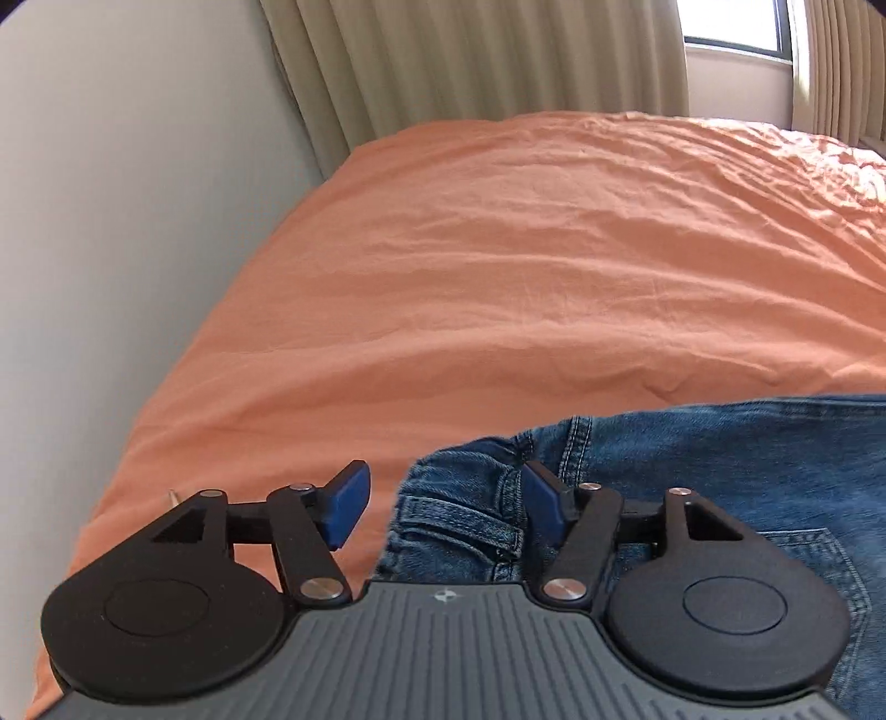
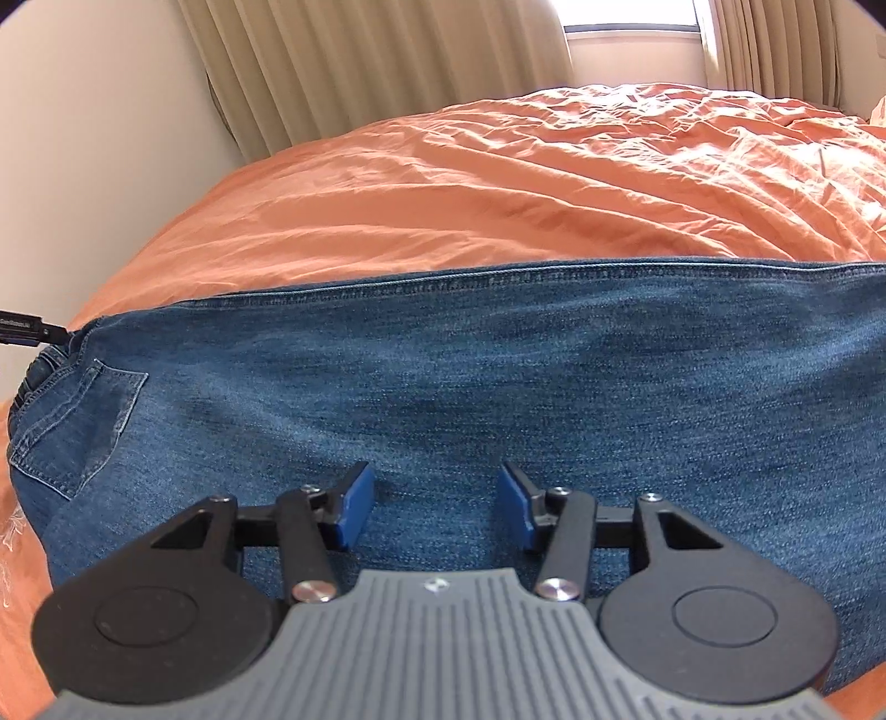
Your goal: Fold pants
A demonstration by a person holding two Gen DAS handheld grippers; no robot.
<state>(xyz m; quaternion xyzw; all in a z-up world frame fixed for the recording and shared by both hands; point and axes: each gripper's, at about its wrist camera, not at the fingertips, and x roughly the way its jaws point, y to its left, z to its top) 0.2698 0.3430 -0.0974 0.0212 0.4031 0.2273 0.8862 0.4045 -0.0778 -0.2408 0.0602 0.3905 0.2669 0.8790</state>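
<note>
Two spread grippers low over the jeans (image 2: 498, 376): left gripper (image 1: 443, 507) at waistband, right gripper (image 2: 436, 512) mid-leg.

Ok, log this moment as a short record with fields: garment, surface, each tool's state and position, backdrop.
garment: blue denim pants, lying flat along the bed, back pocket showing at the waistband end
surface: wrinkled orange bed sheet
left tool: open, at the waistband end, gripping nothing
right tool: open, over the leg fabric, gripping nothing
backdrop: beige pleated curtains, window, pale wall left of the bed
</note>
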